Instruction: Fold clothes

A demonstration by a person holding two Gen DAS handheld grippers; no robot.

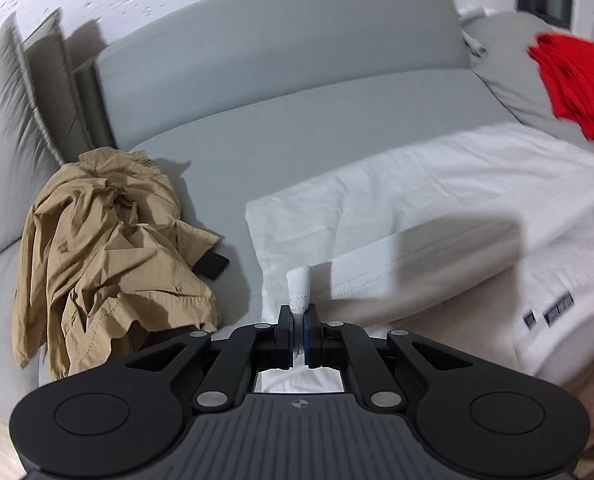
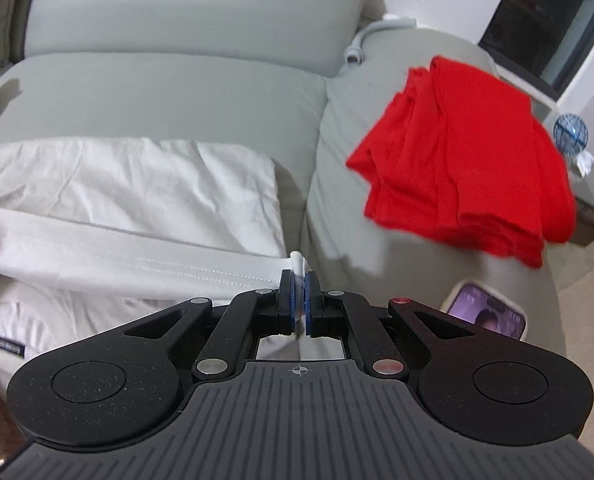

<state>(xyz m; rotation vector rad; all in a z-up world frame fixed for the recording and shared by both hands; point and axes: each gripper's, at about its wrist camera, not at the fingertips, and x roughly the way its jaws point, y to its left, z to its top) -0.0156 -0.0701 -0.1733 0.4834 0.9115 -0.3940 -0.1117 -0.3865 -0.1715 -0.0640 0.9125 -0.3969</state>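
A white garment (image 1: 417, 200) lies spread on the grey sofa seat (image 1: 257, 132), its stitched hem folded over toward me. My left gripper (image 1: 298, 314) is shut on one corner of that hem, and a small roll of white cloth sticks out past the pads. In the right wrist view the same white garment (image 2: 117, 188) fills the left side. My right gripper (image 2: 298, 280) is shut on the hem's other corner, beside the armrest. The hem runs taut between the two grippers. A dark label (image 2: 11, 346) shows on the near layer.
A crumpled tan garment (image 1: 109, 248) sits at the seat's left end, with a small black item (image 1: 213, 266) poking out from under it. A folded red garment (image 2: 465, 152) rests on the armrest (image 2: 377, 240). A phone (image 2: 485, 312) lies near it, and a blue-white ball (image 2: 571, 130) stands beyond.
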